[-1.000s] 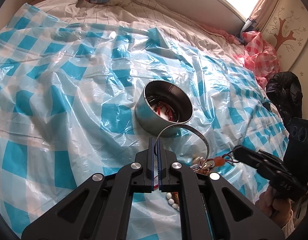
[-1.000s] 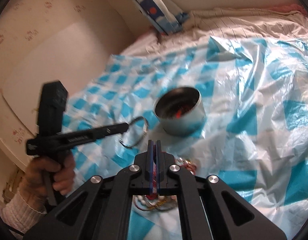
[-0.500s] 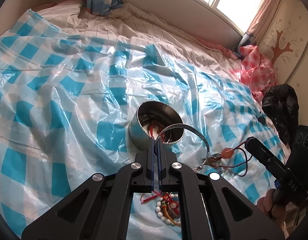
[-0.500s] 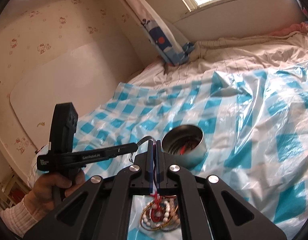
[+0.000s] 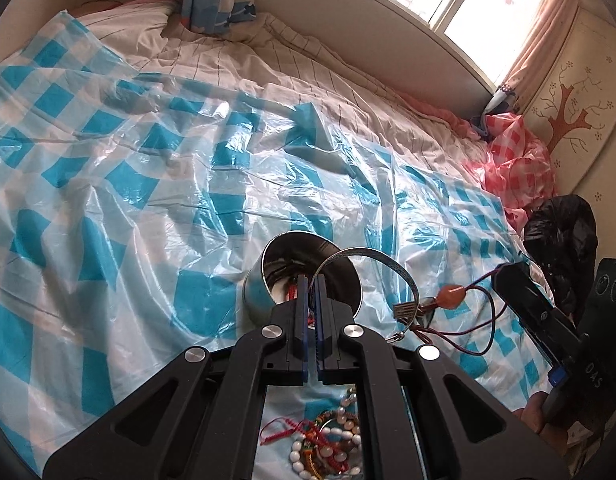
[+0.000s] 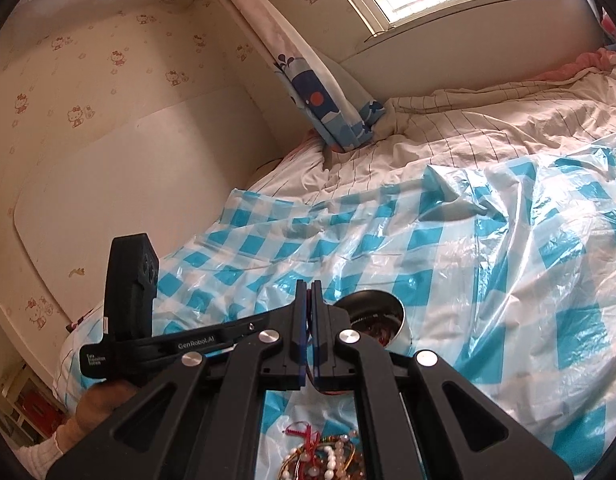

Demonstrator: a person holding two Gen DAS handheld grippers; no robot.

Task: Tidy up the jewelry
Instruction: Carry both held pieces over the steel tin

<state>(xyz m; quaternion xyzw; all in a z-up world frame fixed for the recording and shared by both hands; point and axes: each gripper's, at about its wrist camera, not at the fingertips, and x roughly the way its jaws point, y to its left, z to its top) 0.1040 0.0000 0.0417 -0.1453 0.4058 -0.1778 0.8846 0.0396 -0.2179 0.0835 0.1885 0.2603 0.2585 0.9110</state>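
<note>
My left gripper (image 5: 311,280) is shut on a silver bangle (image 5: 381,258) and holds it in the air just right of a round metal tin (image 5: 264,286) with red jewelry inside. My right gripper (image 6: 309,288) is shut on a dark red cord necklace with an orange bead (image 5: 451,293), seen hanging from it in the left wrist view (image 5: 503,276). A pile of bead bracelets (image 5: 327,446) lies on the blue checked plastic sheet (image 5: 156,200) below both grippers; it also shows in the right wrist view (image 6: 327,458). The tin (image 6: 377,318) sits just beyond the right gripper.
The sheet covers a striped bed cover (image 5: 268,60). A pink checked bag (image 5: 515,168) and a black bag (image 5: 563,232) lie at the right edge. A whale-print pillow (image 6: 327,96) leans at the headboard. The wall and window are behind.
Both grippers have risen and tilted up, away from the pile. The bangle and the cord necklace have come up with them, off the sheet.
</note>
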